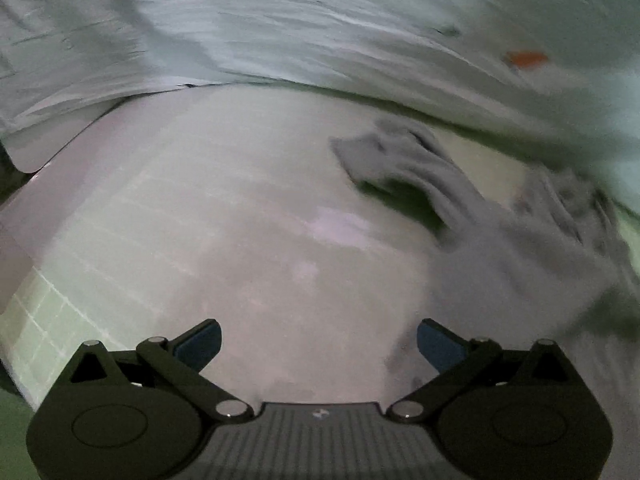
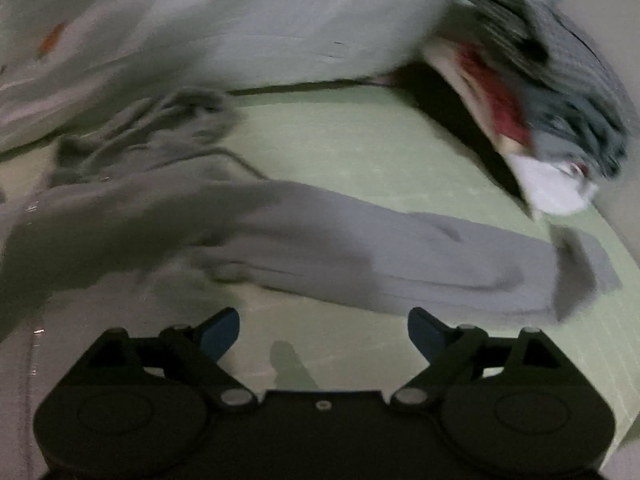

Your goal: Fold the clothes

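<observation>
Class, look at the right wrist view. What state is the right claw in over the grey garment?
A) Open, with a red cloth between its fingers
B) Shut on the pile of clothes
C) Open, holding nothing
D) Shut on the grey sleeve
C: the right claw has its blue-padded fingers spread wide with only the green surface between them; the grey garment lies just ahead, untouched.

My left wrist camera looks down close over the mat (image 1: 224, 240); my right sits equally low. Both views share the grey garment (image 1: 460, 208) (image 2: 280, 232).
</observation>
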